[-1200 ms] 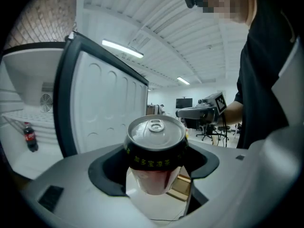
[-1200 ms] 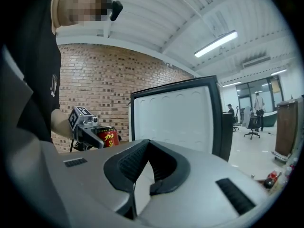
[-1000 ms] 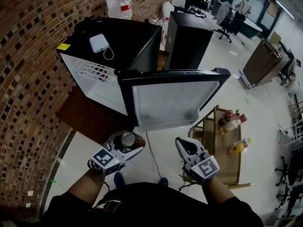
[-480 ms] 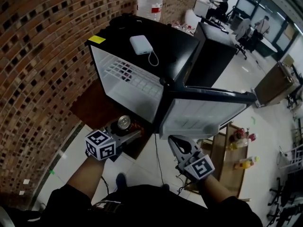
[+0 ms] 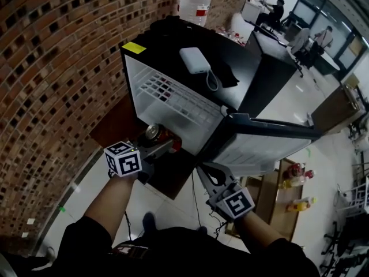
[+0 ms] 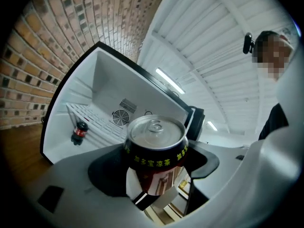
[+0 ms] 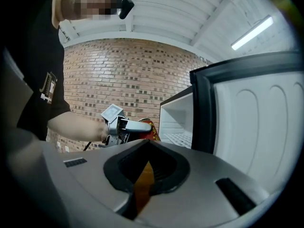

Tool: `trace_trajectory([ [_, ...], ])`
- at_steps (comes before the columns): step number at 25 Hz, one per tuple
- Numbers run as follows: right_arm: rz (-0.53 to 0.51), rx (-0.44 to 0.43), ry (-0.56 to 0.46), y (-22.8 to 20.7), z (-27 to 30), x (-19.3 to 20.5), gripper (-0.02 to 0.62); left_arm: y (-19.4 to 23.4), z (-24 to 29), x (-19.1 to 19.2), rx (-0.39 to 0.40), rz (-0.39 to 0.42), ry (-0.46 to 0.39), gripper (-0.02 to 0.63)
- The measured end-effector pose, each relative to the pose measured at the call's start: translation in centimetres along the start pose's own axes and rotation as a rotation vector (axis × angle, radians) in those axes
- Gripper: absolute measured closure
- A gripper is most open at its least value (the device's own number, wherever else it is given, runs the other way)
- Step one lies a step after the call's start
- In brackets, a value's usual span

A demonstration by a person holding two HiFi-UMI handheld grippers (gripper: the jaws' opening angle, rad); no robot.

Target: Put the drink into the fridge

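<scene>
Holding the drink, the left gripper [image 5: 162, 145] has its jaws clamped on a dark red and black cylindrical metal can with yellow characters and a silver pull-tab lid [image 6: 156, 151]. The can sits crosswise between the jaw pads. Its long axis runs roughly upright with a slight lean, lid end up, so the lid shows in both the head view and the left gripper view. The can is outside the cabinet, just in front of the lower edge of the opening of the small black fridge with a white interior [image 5: 173, 45].

The fridge door with a white inner liner [image 5: 259, 149] stands swung wide to the right, leaving the opening exposed toward the can. Inside, a white wire shelf [image 5: 173, 97] spans the compartment. A small dark cola bottle with a red label [image 6: 79, 133] rests on this shelf toward its left side. A round fan grille [image 6: 120, 117] sits in the back wall.

The right gripper [image 5: 203, 171] has its jaws together with nothing between them. It is positioned just below the lower corner of the open door.

A white rectangular power bank with a cable [image 5: 195, 59] lies on the fridge top. A large clear water jug [image 5: 194, 2] stands behind the fridge, against the red brick wall [image 5: 52, 68]. The fridge rests on a brown wooden board [image 5: 115, 128]. Several drink bottles [image 5: 294, 171] stand on a wooden rack, well apart to the right.
</scene>
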State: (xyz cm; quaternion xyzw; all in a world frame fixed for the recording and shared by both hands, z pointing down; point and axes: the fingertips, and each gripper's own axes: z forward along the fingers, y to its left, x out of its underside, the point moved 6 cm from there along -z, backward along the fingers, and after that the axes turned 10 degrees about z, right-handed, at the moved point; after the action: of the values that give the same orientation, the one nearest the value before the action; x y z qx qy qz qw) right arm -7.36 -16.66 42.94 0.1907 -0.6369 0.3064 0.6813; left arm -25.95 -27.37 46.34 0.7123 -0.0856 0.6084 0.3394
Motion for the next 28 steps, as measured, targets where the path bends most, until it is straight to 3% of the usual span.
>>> trace_trajectory([
  [17, -0.007, 0.008, 0.026, 1.5, 6.9, 0.3, 0.578, 9.9, 3.1, -1.4, -0.035, -0.365, -0.16, 0.273],
  [28, 0.001, 0.033, 0.041, 0.0, 7.2, 0.4, 0.578, 13.3, 5.3, -1.0, -0.086, -0.479, -0.16, 0.273],
])
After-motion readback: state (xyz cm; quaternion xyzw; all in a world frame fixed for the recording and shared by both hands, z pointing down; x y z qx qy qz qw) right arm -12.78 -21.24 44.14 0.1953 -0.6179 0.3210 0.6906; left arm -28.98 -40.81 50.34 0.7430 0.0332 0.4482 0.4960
